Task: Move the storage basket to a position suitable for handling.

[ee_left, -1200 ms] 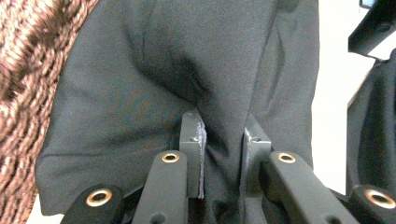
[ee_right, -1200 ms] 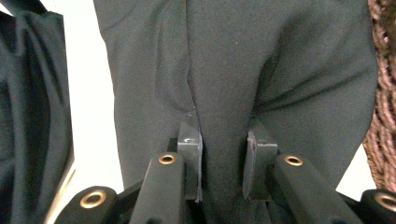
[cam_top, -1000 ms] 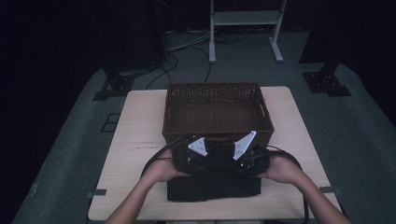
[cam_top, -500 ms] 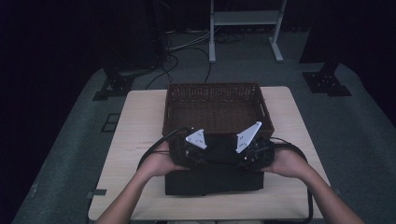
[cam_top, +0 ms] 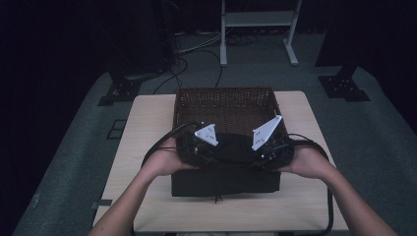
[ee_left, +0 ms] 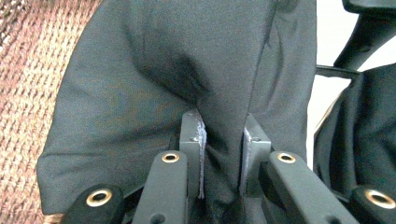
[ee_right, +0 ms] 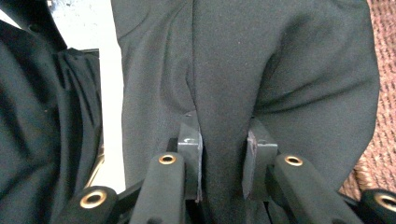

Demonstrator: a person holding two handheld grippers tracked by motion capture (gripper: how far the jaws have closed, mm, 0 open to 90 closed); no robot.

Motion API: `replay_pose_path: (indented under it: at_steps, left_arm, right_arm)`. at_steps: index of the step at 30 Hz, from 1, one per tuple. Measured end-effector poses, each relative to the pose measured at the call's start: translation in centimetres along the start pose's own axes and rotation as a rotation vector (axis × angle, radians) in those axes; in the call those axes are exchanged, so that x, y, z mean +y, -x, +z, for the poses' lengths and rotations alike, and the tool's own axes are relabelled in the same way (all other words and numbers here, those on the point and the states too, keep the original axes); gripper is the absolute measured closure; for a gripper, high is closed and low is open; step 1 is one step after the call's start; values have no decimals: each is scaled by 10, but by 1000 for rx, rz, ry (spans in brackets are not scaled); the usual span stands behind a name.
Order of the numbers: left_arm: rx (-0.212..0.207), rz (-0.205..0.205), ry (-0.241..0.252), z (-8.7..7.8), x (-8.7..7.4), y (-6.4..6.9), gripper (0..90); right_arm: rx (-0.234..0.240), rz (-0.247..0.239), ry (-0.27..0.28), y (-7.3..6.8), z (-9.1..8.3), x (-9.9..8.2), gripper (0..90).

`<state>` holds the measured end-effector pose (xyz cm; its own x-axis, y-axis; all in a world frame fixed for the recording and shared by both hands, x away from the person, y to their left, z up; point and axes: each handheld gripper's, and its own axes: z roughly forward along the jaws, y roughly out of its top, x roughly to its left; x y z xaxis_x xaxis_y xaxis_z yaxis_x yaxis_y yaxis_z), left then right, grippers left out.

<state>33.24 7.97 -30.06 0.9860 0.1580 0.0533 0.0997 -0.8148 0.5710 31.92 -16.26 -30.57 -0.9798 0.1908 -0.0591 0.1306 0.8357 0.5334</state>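
We pinch the black cloth point(cam_top: 231, 150) in both grippers: left gripper point(ee_left: 223, 154) fingers clamp a fold, right gripper point(ee_right: 223, 156) likewise. The cloth hangs between them over the basket point(cam_top: 223, 105) near rim, its lower part draping on the surface point(cam_top: 147, 128). Lift looks done; dropping it into the basket is left. Only the near rim is in our way.

The high view is dim and soft, the floor black toward 9 and 12 o'clock; the table point(cam_top: 147, 123) catches the most light. Both gripper views are brighter and grainy, with blown-out white at 12 o'clock.
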Motion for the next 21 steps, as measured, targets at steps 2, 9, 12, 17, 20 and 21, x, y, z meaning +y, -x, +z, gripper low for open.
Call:
replay_pose_path:
  at_steps: [2,9,12,17,20,21]
  left_arm:
    - [6,7,-3,-4,4,-2,752]
    - [20,11,3,-18,12,-8,752]
    - [24,9,6,-23,13,-11,752]
    - [30,9,10,-34,17,-15,752]
    - [35,13,13,-39,20,-17,752]
    - [36,13,16,-41,21,-18,752]
  right_arm:
    - [-5,-1,5,2,-5,3,721]
    - [-8,-10,7,10,-17,13,721]
    - [-6,-17,9,12,-21,18,721]
    - [-7,-25,15,17,-28,27,721]
    - [-8,-28,20,19,-33,31,721]
    - [-7,-28,21,19,-35,32,721]
